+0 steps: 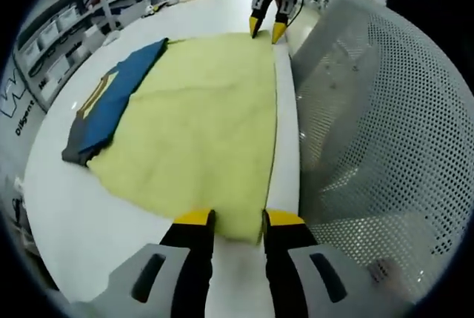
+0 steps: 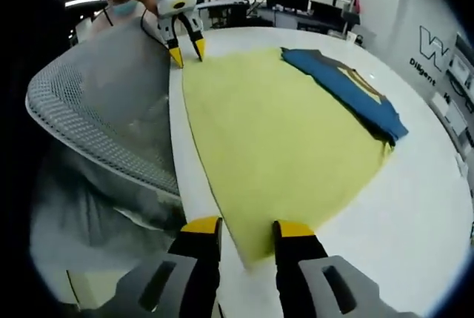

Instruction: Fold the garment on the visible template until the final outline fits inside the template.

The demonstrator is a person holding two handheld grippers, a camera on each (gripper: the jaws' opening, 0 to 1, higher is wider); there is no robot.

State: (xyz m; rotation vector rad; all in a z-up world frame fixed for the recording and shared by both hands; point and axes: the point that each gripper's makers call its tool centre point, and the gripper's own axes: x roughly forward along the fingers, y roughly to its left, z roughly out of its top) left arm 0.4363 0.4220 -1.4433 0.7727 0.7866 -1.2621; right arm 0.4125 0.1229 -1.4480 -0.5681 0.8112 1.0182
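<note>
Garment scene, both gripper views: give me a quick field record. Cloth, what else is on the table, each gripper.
garment: yellow-green cloth, spread flat on white table
second item: blue folded garment, lying along the yellow cloth's far edge, touching or slightly overlapping it
left gripper: open, jaws either side of a near corner of the yellow cloth
right gripper: open, jaws at the other near corner
beside table: grey mesh chair back
template: cannot tell

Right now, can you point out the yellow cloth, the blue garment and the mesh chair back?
yellow cloth (image 1: 207,133), left gripper view, middle of its flat surface.
blue garment (image 1: 111,103), left gripper view, middle of the blue panel.
mesh chair back (image 1: 378,118), left gripper view, perforated grey surface beside the table.
</note>
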